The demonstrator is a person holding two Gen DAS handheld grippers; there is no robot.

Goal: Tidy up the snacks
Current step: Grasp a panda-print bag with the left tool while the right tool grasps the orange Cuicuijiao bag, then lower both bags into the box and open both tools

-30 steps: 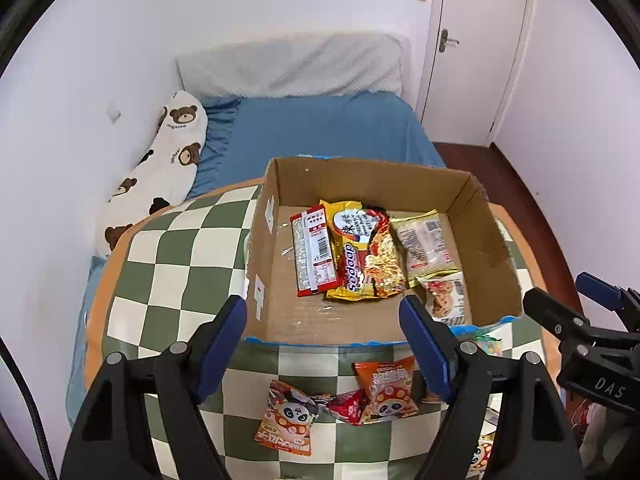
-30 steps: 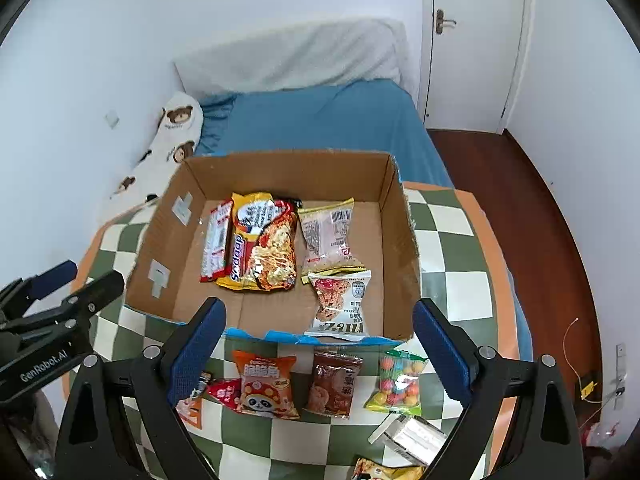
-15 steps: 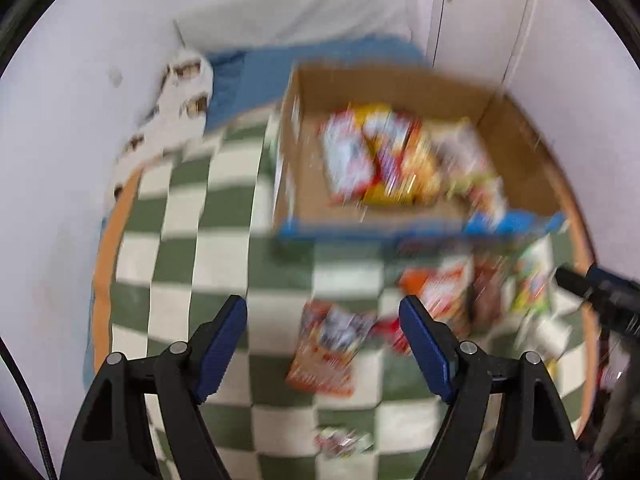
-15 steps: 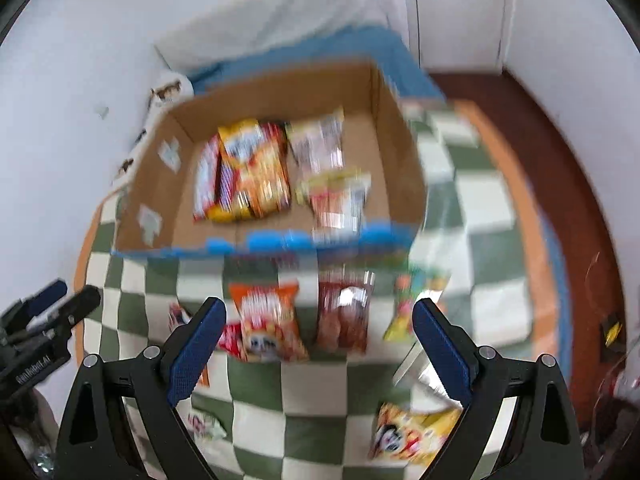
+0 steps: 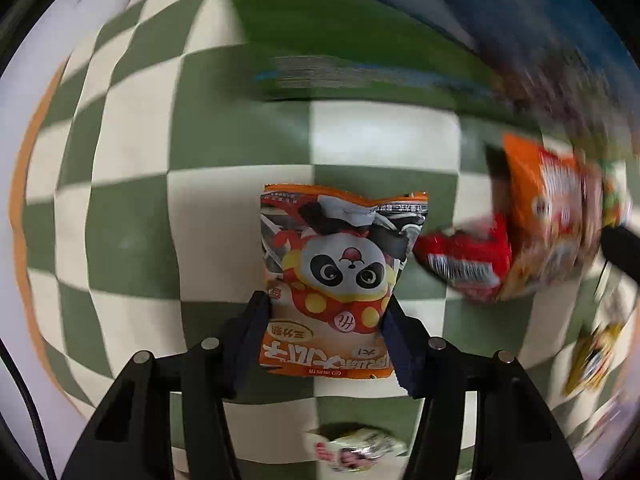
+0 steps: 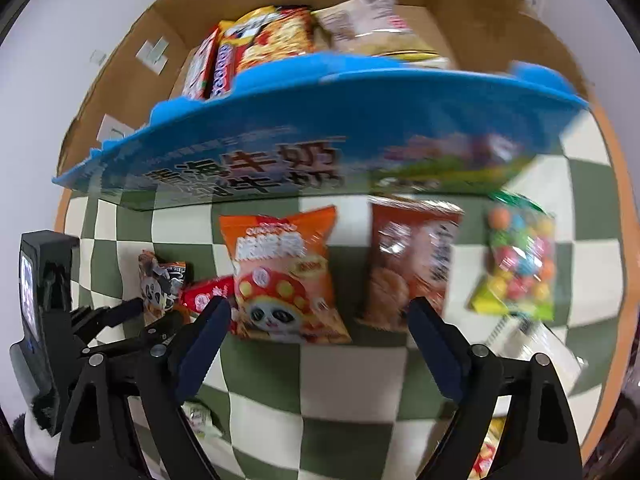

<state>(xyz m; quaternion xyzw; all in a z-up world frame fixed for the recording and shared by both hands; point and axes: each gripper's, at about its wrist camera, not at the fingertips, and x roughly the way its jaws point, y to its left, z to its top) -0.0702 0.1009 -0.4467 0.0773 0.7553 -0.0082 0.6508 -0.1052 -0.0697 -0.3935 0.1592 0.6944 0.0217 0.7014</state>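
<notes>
- Checkered green/white counter (image 5: pixel 132 152) fills left wrist view, close up and blurred twd the top; a sec ago the same cam looked over the whole cardboard box from well above. Means the pick-up has begun.
- Left claw (image 5: pixel 326 330) w/ jaws closing on panda snack pack (image 5: pixel 340 264): fingers at both side edges of its lower half, seemingly touching, no squeeze visible yet. A sec ago they stood wide w/ nothing btwn.
- Pack: orange/white, panda print, flat on counter, top seam crinkled, print upside down. Red pack (image 5: pixel 468 264) just right of it, blurred orange pack (image 5: pixel 552 220) beyond.
- Right wrist view: counter again, cardboard box (image 6: pixel 120 80) w/ blue front flap now looms above; earlier seen from higher up.
- Right claw (image 6: pixel 320 336) released, jaws closing, nothing gripped; orange panda pack (image 6: pixel 284 276) sits just above left finger, brown pack (image 6: pixel 412 260) just above right finger. Candy bag (image 6: pixel 520 260) right of brown pack.
- Left claw also shows at far left, at panda snack pack.
</notes>
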